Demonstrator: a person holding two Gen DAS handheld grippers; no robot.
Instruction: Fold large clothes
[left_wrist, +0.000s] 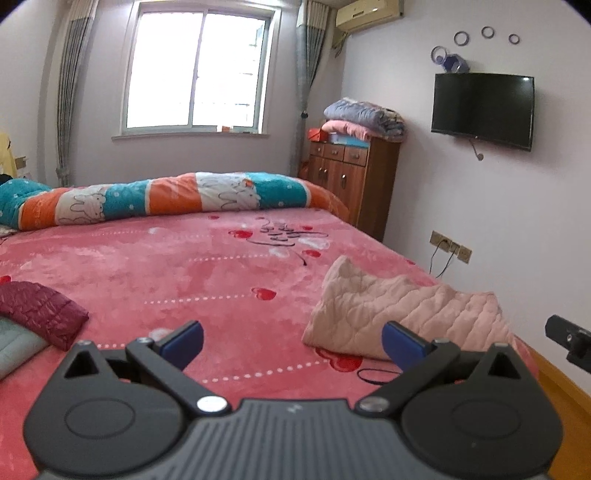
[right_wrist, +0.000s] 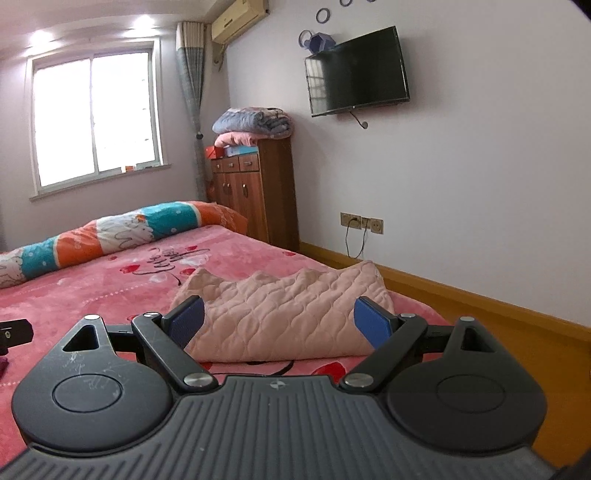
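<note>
With both your left gripper (left_wrist: 291, 341) and right gripper (right_wrist: 279, 319) spread wide and empty, reach for the pink garment (right_wrist: 280, 314) bunched near the bed (left_wrist: 166, 273) corner, pinching two edge corners so it lifts flat.

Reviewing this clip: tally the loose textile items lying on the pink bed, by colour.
Pale pink quilted garment: 1
Maroon puffy quilted garment: 1
Grey-green folded item: 1
Teal, orange and white rolled duvet: 1
Total: 4
</note>
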